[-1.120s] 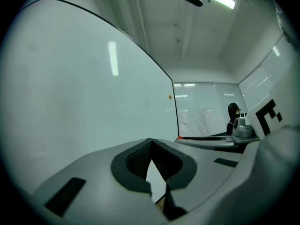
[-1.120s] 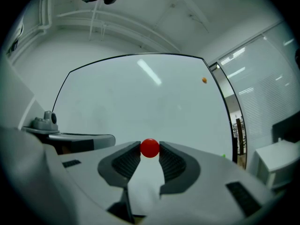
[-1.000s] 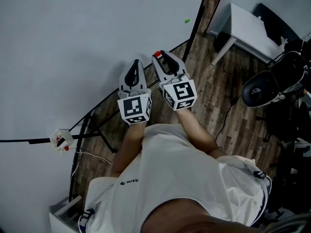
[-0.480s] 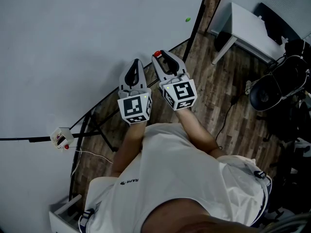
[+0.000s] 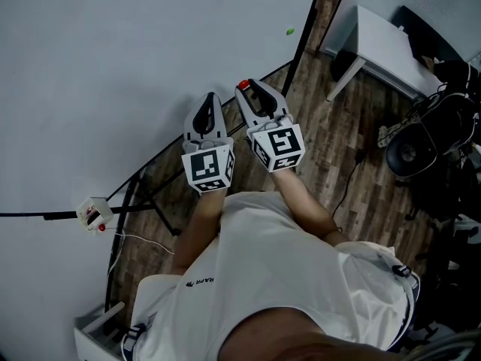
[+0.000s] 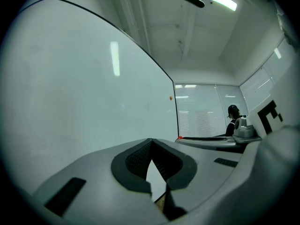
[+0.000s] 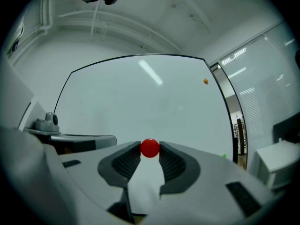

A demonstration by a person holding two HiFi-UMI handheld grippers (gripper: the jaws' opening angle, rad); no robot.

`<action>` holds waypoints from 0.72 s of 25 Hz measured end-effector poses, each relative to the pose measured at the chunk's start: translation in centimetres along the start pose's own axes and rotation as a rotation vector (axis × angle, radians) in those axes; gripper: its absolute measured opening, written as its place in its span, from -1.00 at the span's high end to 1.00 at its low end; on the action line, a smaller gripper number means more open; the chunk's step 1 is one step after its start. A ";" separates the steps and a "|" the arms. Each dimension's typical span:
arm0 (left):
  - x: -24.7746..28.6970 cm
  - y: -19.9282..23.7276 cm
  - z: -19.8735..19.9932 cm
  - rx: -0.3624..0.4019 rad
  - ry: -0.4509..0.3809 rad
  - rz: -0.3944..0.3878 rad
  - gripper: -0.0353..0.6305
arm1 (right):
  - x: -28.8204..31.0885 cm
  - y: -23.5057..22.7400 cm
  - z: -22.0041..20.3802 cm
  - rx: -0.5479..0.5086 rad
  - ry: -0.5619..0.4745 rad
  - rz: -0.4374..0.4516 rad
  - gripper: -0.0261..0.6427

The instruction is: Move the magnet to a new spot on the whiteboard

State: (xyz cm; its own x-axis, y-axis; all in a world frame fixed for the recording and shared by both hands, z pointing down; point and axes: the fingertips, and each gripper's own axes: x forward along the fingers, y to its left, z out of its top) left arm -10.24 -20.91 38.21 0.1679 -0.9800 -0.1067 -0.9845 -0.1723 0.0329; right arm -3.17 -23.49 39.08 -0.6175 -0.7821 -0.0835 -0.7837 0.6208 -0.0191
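Note:
A small red ball magnet (image 5: 243, 85) is pinched between the tips of my right gripper (image 5: 246, 88), just in front of the whiteboard (image 5: 113, 66). In the right gripper view the magnet (image 7: 150, 148) sits between the two dark pads (image 7: 126, 159), with the whiteboard (image 7: 140, 107) behind it. My left gripper (image 5: 210, 98) is beside the right one, to its left. Its jaws meet at the tips with nothing between them, and it points along the whiteboard (image 6: 70, 102).
A green magnet (image 5: 289, 31) and an orange magnet (image 7: 205, 81) stick to the board's right side. The board's black stand legs (image 5: 143, 194) reach over the wood floor. A white desk (image 5: 391, 43) and a black office chair (image 5: 409, 150) stand to the right. A small white box (image 5: 92, 213) hangs at the left.
Both grippers have kept still, with the red magnet still in the right one. The black office chair at the right has shifted a little.

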 end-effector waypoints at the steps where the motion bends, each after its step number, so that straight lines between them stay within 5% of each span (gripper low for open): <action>1: 0.0 0.0 0.0 0.000 0.000 0.000 0.89 | 0.0 0.0 0.0 0.000 -0.001 0.000 0.53; 18: 0.1 -0.3 -0.2 -0.009 0.000 -0.001 0.89 | 0.2 -0.4 0.3 0.010 -0.006 0.004 0.53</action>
State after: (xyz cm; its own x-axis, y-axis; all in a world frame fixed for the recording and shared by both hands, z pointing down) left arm -9.90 -20.95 38.35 0.1688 -0.9798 -0.1070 -0.9839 -0.1740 0.0413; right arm -2.96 -23.84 38.74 -0.6199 -0.7795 -0.0899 -0.7807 0.6243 -0.0292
